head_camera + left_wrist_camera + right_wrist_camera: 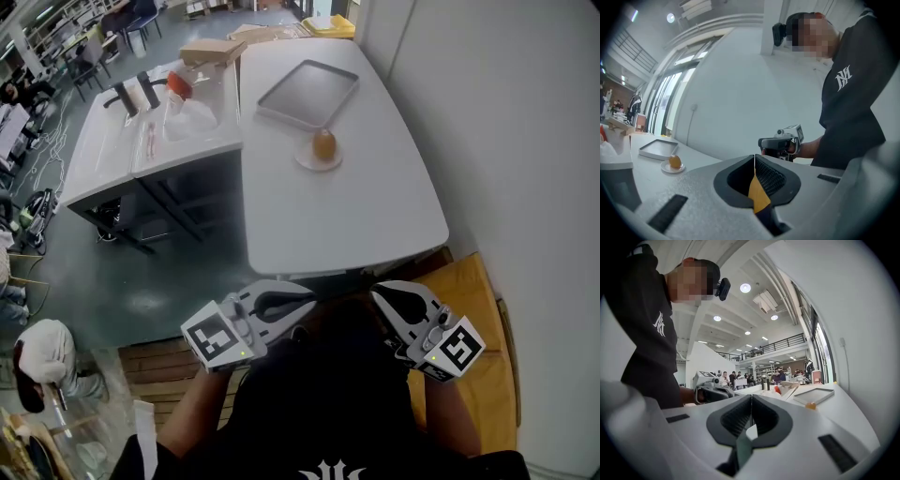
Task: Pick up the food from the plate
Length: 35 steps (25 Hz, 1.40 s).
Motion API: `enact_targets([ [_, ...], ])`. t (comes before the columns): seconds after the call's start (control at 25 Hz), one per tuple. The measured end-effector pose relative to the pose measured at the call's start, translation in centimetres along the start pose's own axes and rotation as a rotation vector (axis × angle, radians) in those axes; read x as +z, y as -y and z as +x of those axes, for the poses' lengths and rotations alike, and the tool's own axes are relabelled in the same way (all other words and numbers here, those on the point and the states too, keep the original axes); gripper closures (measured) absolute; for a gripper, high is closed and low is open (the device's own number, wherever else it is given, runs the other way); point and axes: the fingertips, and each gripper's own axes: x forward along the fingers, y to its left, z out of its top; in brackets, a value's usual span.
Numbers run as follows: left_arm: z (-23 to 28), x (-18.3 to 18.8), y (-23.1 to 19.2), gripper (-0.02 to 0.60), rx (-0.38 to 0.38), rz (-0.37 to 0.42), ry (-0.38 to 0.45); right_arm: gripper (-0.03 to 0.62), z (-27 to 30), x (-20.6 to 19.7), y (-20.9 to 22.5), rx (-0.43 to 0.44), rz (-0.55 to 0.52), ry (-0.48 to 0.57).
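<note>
A round orange-brown piece of food [323,144] sits on a small white plate [307,161] near the middle of the white table [356,216]. The food [675,161] appears far off in the left gripper view and as a small orange spot [811,405] in the right gripper view. Both grippers are held close to the person's body, short of the table's near edge and well away from the plate. My left gripper [305,299] is shut and empty, its jaws [754,161] meeting in a seam. My right gripper [379,292] is likewise shut on nothing [751,401].
A flat grey tray [307,94] lies just behind the plate. The adjoining grey table [141,141] at left holds a cardboard box [211,50], a red item [178,84] and a clear bag [192,117]. A wooden seat [469,300] stands at right beside the wall.
</note>
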Motion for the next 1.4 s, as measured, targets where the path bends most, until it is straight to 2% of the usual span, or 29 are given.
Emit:
enact_targets([
  [0.2,-0.5,0.2,-1.2,0.574,-0.006,-0.026,0.016,0.592,0.3,0.9,1.5,-0.079,-0.008,-0.004],
  [0.36,-0.2,0.6,-2.7,0.574,-0.006,-0.04,0.015,0.592,1.1,1.7,2.9,-0.1,0.004,-0.011],
  [0.6,1.5,0.5,-6.0,0.574,0.006,-0.044,0.014,0.592,3.1,1.6,6.0,-0.076,0.027,-0.011],
  [0.88,2.9,0.2,-12.5,0.574,0.053,-0.103,0.014,0.592,8.5,0.5,11.5,-0.022,0.001,-0.068],
  [1.04,4.2,0.7,-16.2,0.574,0.084,-0.075,0.001,0.591,11.5,1.1,15.4,-0.005,0.016,-0.06],
  [1.16,5.1,0.9,-19.3,0.574,0.114,-0.051,-0.04,0.591,14.1,1.7,17.9,0.018,0.018,-0.052],
  [1.4,6.8,1.3,-24.3,0.574,0.119,0.027,-0.092,0.566,18.0,1.6,23.0,0.019,0.029,-0.087],
])
